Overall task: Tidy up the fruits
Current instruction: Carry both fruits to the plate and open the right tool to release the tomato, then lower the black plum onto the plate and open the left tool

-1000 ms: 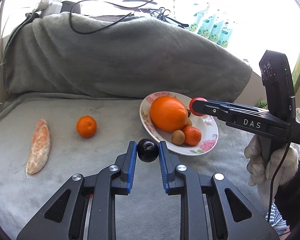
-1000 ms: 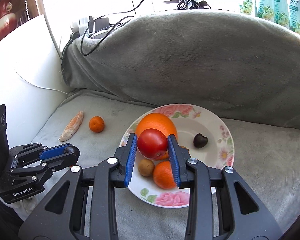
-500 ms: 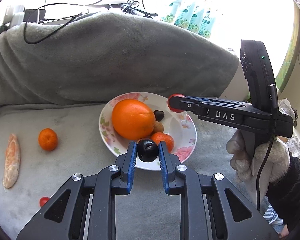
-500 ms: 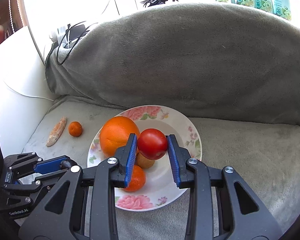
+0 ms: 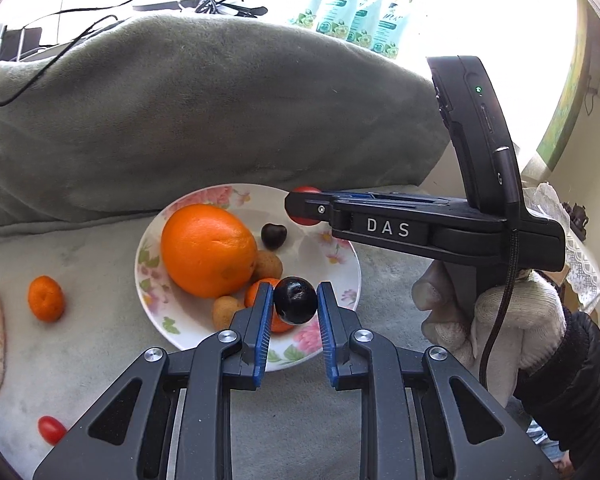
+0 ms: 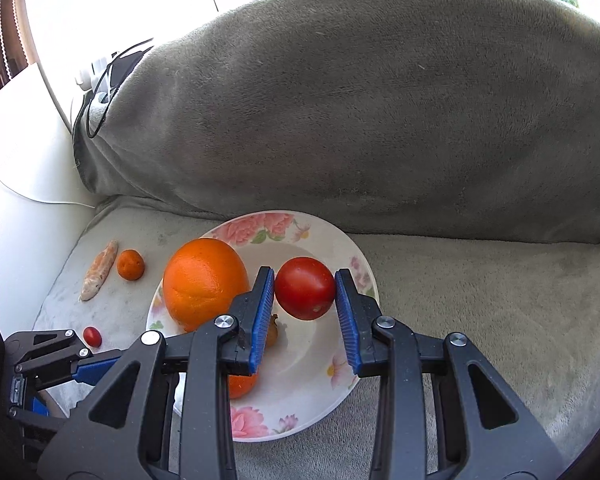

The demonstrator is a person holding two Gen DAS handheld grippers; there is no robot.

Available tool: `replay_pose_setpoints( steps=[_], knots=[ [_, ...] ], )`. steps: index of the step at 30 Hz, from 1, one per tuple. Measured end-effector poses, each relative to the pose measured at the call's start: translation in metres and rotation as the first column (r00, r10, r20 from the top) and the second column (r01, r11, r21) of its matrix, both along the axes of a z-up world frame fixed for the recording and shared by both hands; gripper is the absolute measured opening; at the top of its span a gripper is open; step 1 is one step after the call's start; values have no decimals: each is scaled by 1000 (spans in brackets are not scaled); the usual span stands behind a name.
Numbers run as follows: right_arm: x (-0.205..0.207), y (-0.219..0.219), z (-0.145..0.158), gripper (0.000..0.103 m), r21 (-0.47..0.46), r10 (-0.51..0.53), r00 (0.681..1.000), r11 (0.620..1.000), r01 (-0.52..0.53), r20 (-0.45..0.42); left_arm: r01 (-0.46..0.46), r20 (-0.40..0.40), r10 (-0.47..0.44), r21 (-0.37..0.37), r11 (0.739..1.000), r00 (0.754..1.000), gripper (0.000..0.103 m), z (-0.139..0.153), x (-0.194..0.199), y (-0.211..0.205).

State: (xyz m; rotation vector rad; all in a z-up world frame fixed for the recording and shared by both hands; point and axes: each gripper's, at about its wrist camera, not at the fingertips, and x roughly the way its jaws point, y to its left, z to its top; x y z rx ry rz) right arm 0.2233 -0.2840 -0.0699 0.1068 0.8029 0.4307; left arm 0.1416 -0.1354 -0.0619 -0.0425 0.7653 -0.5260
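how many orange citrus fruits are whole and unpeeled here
3: a big orange on the plate, a small mandarin on the plate behind the left gripper, and a mandarin on the blanket. More may be hidden.

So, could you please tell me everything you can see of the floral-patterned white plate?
The round white plate looks like glazed ceramic, shallow, with pink flowers and green leaves printed around its rim. It sits flat on the grey plush blanket. It holds a large orange, a small mandarin, two brownish fruits and a dark heart-shaped piece.
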Motion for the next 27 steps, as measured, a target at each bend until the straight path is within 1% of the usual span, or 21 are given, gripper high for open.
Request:
replay_pose_setpoints(
  steps=[12, 20, 22, 23, 24, 25, 26, 27],
  knots=[
    [8, 1, -6, 33, 15, 17, 1000, 1000, -17, -16, 10, -3, -10, 17, 1000, 1000, 21, -2, 5, -11],
    [8, 2, -7, 33, 17, 10, 1000, 1000, -9, -15, 4, -4, -4, 21, 1000, 1000, 21, -1, 5, -12],
    [7, 1, -6, 43, 15, 10, 1000, 1000, -10, -10, 2, -4, -2, 21, 1000, 1000, 21, -1, 5, -13],
    [7, 2, -5, 59, 13, 7, 1000, 1000, -7, -2, 1, -4, -1, 21, 1000, 1000, 21, -2, 5, -12],
    [6, 2, -3, 68, 13, 5, 1000, 1000, -5, 8, 1, -4, 0, 22, 1000, 1000, 21, -2, 6, -13],
    [5, 3, -2, 69, 14, 6, 1000, 1000, -6, 14, 0, -4, 0, 23, 1000, 1000, 21, -2, 6, -13],
    [4, 3, -1, 69, 14, 8, 1000, 1000, -8, 14, -1, -3, 1, 24, 1000, 1000, 25, -2, 5, -13],
    [4, 4, -1, 69, 13, 9, 1000, 1000, -9, 14, -2, -2, 2, 22, 1000, 1000, 31, -2, 5, -13]
  ],
)
